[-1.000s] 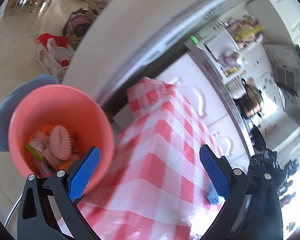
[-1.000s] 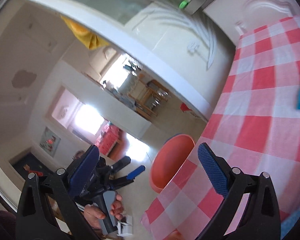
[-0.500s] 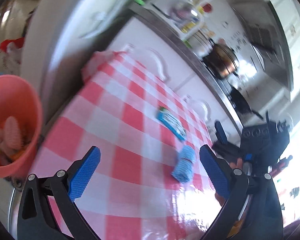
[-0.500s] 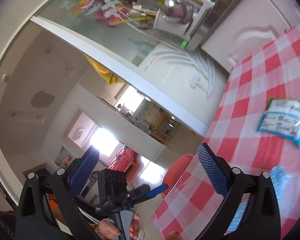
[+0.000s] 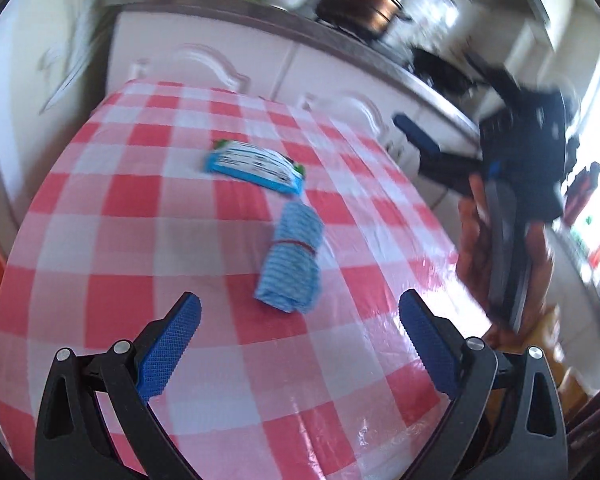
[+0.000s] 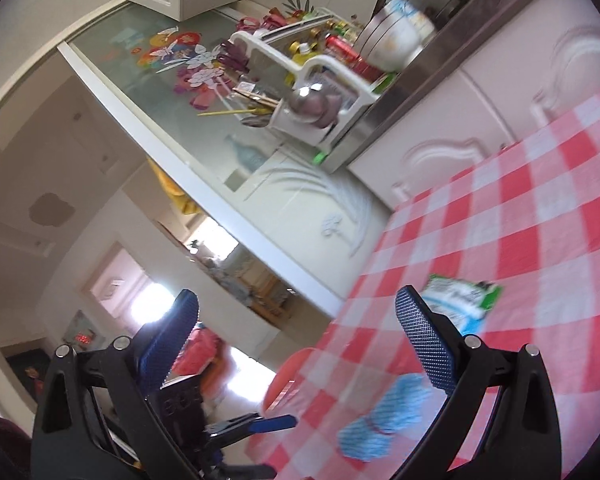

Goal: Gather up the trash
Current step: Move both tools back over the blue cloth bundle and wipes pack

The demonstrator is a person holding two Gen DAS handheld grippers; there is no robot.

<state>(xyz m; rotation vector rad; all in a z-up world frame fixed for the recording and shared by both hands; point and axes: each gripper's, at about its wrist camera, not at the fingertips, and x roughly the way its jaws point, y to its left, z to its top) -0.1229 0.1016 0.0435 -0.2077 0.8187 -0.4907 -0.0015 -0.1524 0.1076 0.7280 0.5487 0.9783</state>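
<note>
Red-and-white checked tablecloth (image 5: 204, 240), its near edge cut off by the frame. Orange bin (image 6: 288, 376) at the table's far side, largely hidden behind the cloth edge. Left gripper (image 5: 300, 344), jaws wide apart and empty, above the cloth. Right gripper (image 6: 296, 344), likewise wide and empty. Blue rolled cloth (image 5: 294, 264) lies mid-table, blurred; blue packet (image 5: 256, 166) just beyond it, print illegible.

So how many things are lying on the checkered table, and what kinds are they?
Blue and white packet: 1
Blue rolled cloth with a red band: 1
Total on the red and white tablecloth: 2
</note>
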